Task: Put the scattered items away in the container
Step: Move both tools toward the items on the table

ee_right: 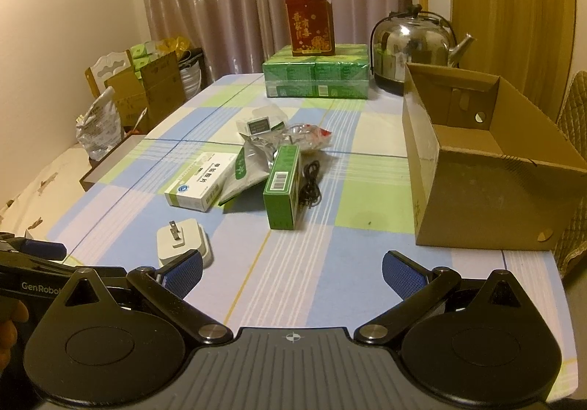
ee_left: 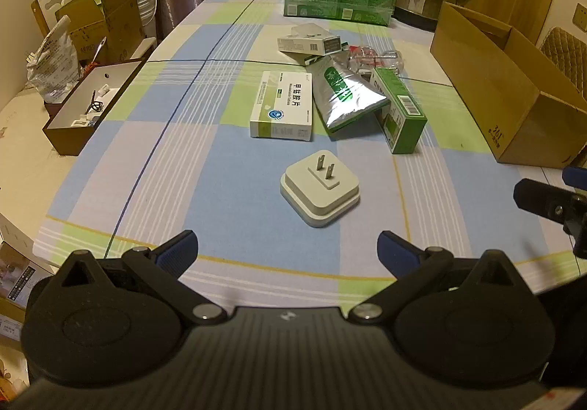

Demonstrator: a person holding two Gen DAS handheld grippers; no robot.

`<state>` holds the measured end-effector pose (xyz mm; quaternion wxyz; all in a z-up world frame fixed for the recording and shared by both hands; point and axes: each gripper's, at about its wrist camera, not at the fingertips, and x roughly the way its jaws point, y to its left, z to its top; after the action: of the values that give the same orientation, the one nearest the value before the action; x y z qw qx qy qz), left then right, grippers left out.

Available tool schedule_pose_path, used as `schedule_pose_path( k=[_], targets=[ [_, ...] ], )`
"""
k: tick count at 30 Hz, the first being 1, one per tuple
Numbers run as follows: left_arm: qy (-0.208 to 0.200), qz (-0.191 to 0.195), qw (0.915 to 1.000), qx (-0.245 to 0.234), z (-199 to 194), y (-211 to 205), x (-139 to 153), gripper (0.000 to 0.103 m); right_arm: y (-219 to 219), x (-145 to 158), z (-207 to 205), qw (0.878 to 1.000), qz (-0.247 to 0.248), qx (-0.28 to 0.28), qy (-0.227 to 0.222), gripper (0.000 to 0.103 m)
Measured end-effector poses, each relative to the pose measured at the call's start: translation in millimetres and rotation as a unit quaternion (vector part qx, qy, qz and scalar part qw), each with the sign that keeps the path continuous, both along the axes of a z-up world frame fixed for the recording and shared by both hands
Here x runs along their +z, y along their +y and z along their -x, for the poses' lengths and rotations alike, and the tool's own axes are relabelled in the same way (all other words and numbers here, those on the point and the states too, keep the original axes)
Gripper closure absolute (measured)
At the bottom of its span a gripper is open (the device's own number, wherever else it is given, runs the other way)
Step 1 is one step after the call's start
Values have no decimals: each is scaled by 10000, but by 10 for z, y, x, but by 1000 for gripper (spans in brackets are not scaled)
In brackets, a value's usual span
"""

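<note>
Left gripper [ee_left: 288, 250], jaws wide and empty, at lower centre above a checked tablecloth [ee_left: 146, 160]; white plug adapter [ee_left: 320, 192] just beyond, prongs up; medicine boxes [ee_left: 282, 109] and foil pouch [ee_left: 345, 94] mid-frame; open cardboard box [ee_left: 513, 98] at right edge.

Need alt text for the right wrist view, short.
The open right gripper hovers over a checked tablecloth, holding nothing. Ahead lie a white charger, a white medicine box, a foil pouch, a green box and a black cable. An empty cardboard box stands to the right.
</note>
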<state>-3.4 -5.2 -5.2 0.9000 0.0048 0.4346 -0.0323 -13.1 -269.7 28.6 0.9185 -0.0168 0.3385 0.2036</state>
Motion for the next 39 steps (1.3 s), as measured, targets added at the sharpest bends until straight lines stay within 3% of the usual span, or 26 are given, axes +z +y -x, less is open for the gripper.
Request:
schedule_pose_path(
  k=[27,39],
  targets=[
    [44,131,9998,-159,-54,19,-18,1,34,-44,-48,9999,122,95,58,2],
    [142,-111,9974,-693,-202,46,-98,1,115,-78,-167,9991,280,309,-16,2]
  ],
)
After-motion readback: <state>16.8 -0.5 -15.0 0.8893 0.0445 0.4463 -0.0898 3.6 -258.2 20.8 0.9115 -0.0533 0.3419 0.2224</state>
